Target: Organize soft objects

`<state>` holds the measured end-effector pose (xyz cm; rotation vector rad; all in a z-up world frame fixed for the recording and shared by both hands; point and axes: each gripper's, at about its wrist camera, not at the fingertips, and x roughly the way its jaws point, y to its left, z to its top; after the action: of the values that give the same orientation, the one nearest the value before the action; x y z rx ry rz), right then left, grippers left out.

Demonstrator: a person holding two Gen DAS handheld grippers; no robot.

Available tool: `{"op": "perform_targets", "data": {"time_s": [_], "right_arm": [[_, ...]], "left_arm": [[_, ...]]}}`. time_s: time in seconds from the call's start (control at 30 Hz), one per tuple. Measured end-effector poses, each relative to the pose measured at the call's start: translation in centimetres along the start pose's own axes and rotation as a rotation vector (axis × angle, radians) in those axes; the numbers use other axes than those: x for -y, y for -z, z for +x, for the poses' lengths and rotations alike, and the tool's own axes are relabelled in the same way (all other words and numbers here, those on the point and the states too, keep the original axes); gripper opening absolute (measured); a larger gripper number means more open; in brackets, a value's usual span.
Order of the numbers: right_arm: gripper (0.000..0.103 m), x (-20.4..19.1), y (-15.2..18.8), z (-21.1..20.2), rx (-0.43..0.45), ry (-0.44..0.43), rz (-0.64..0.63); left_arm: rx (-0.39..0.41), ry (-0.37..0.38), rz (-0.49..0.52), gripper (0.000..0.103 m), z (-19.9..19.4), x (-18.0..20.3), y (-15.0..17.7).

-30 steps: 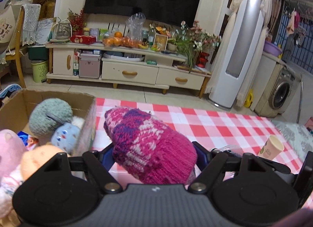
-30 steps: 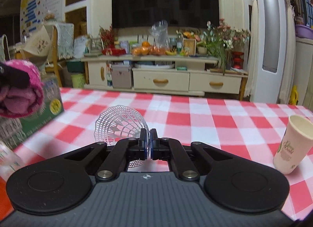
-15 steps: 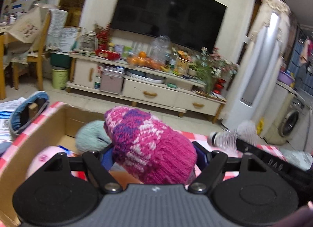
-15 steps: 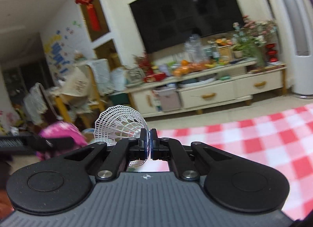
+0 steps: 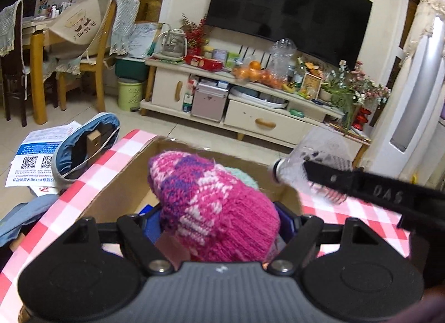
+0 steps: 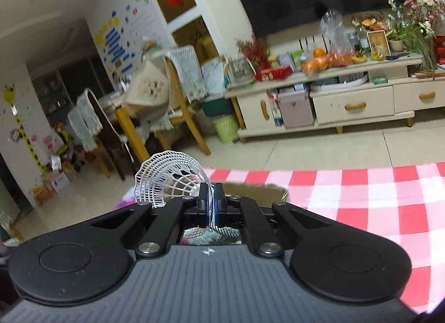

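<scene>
A pink and purple knitted hat (image 5: 214,203) fills the wide-set jaws of my left gripper (image 5: 219,221), which is shut on it. The hat hangs over an open cardboard box (image 5: 122,184); a teal knitted ball (image 5: 246,177) peeks out behind it inside. My right gripper (image 6: 211,197) is shut on the skirt of a white plastic shuttlecock (image 6: 167,181). In the left wrist view that gripper's black fingers (image 5: 361,184) carry the shuttlecock (image 5: 314,161) above the box's right corner. The box rim (image 6: 256,188) shows just past the right fingertips.
The box stands at the left end of a table with a red and white checked cloth (image 6: 361,197). Beyond the table's edge lie a blue bag (image 5: 83,145) and papers (image 5: 33,156) on the floor. Chairs (image 5: 91,53) and a TV cabinet (image 5: 250,106) stand further back.
Both grippers swung left. The left one carried the hat from beside the box to over its opening. The right one rose off the table with the shuttlecock and came up to the box.
</scene>
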<state>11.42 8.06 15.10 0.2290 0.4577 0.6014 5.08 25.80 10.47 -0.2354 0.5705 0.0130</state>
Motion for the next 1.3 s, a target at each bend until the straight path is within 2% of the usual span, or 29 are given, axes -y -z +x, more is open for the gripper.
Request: {"op": "perform_targets", "data": {"time_s": [0.17, 0.27, 0.33, 0.37, 0.4, 0.47, 0.53, 0.6, 0.73, 0.87, 1.07, 1.3], "right_arm": [[0.004, -0.8, 1.2, 0.7, -0.056, -0.010, 0.023], [0.012, -1.2, 1.5, 0.7, -0.091, -0.025, 0.045], [0.024, -1.6, 1.8, 0.7, -0.113, -0.012, 0.047], [0.036, -1.5, 1.8, 0.5, -0.117, -0.008, 0.061], [0.058, -1.3, 1.7, 0.1, -0.111, -0.015, 0.082], [0.079, -1.1, 1.4, -1.3, -0.073, -0.009, 0.100], [0.084, -1.0, 0.8, -3.1, -0.029, 0.009, 0.082], [0.102, -0.8, 0.3, -5.4, 0.015, 0.024, 0.086], [0.101, -0.9, 0.4, -10.1, 0.088, 0.101, 0.060], [0.103, -1.2, 2.0, -13.9, 0.114, 0.183, 0.049], [0.103, -2.2, 5.5, -17.2, 0.081, 0.264, 0.029], [0.103, -4.1, 9.1, -20.2, 0.043, 0.320, -0.017]], "left_arm": [[-0.012, -0.021, 0.014, 0.079, 0.5, -0.3, 0.5], [-0.013, -0.026, 0.033, 0.082, 0.6, -0.1, 0.4], [-0.020, -0.030, 0.052, 0.087, 0.4, 0.1, 0.5], [-0.019, -0.034, 0.058, 0.088, 0.3, 0.2, 0.4], [-0.017, -0.039, 0.061, 0.090, 0.1, 0.2, 0.3], [0.000, -0.044, 0.060, 0.095, -0.8, 0.2, 0.2], [0.037, -0.056, 0.061, 0.102, -2.1, 0.1, 0.0], [0.070, -0.057, 0.064, 0.102, -3.2, 0.1, -0.3], [0.111, -0.053, 0.041, 0.102, -5.5, -0.1, -0.3], [0.111, -0.072, 0.048, 0.102, -6.9, 0.1, 0.6], [0.116, -0.129, 0.086, 0.102, -9.1, 0.9, 2.7], [0.103, -0.111, 0.076, 0.102, -12.1, 1.3, 5.5]]}}
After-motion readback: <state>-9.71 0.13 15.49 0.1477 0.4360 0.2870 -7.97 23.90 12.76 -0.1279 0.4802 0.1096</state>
